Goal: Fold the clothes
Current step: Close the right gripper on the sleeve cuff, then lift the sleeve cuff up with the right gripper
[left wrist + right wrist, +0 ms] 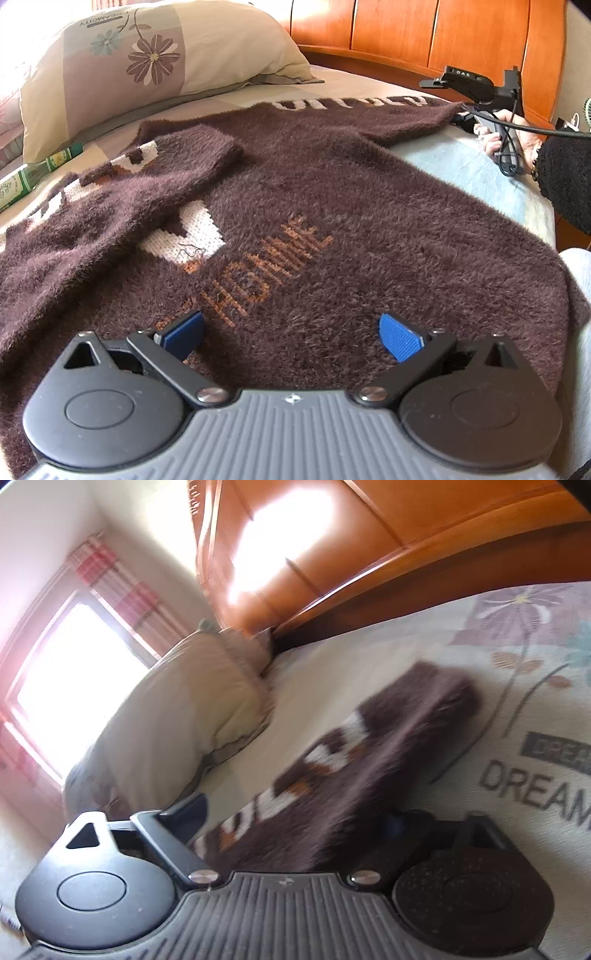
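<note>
Left gripper (291,338): nearest the lens, blue pads (400,338) spread wide, nothing between them, poised low over the sweater's front near the hem.

Bed (476,173): pale cover with printed flowers; "DREAM" legible in dark capitals in the right wrist view, a smaller dark label above it too blurred to read in full.

Headboard (399,33): orange wood panels behind the bed.

Sweater (369,206): dark brown, fuzzy, spread flat across the bed. "HOMME" knitted in orange on the chest beside a white patch. One sleeve folded inward over the chest; the other stretched out toward the headboard, white letters on it not legible.

Pillow (155,62): cream with purple flower print, small inverted text at its top edge too small to read with confidence, leaning by the headboard.

Right gripper (291,823): tilted steeply, fingers closed in on a brown sleeve (369,746) with white and orange lettering, blurred and unreadable. Seen from the left wrist view at the sleeve's far end, held by a hand (506,136) in a dark fuzzy cuff; "DAS" printed on its housing.

Bottle (37,173): green, lying on its side beside the pillow, label unreadable.
</note>
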